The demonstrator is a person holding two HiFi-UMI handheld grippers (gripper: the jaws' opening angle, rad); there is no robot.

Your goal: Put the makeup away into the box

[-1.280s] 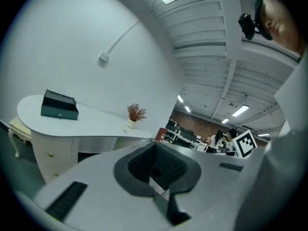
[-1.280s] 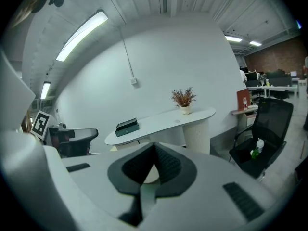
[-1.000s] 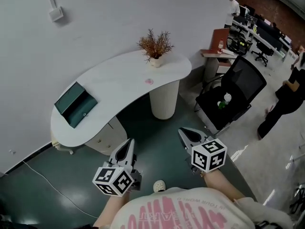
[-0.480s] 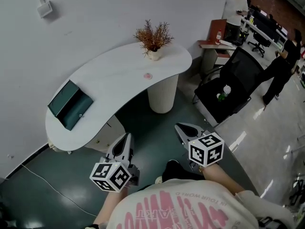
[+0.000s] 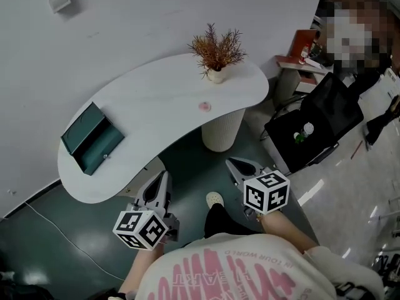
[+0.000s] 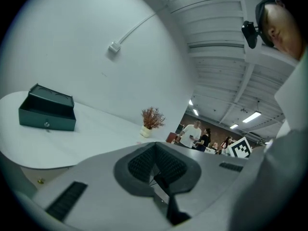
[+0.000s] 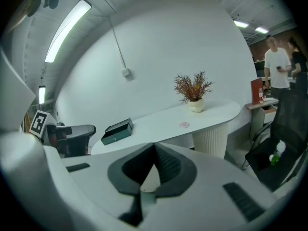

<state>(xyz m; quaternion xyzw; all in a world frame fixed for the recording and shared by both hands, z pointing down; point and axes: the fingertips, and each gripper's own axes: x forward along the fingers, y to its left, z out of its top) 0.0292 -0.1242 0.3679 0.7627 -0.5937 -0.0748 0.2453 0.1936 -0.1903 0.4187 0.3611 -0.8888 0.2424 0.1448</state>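
Note:
A dark green box [image 5: 92,137] stands open at the left end of the white curved table [image 5: 156,105]. A small round pink makeup item [image 5: 204,105] lies toward the table's right end, in front of the potted dried plant [image 5: 216,52]. My left gripper [image 5: 164,176] and right gripper [image 5: 233,163] hang over the green floor short of the table, both shut and empty. The left gripper view shows the box [image 6: 46,114] far left beyond the shut jaws. In the right gripper view the box [image 7: 118,131] and the pink item [image 7: 184,124] lie past the closed tips [image 7: 154,146].
A ribbed white pedestal [image 5: 222,130] holds up the table's right end. A black chair [image 5: 325,114] with a green bottle [image 5: 304,133] stands at the right, and a small side table [image 5: 304,61] is behind it. A person [image 7: 276,61] stands at the far right. A cable runs along the floor at the left.
Both grippers have come closer to the table and sunk a little, still shut. The table now looks nearer and a shoe shows between the arms.

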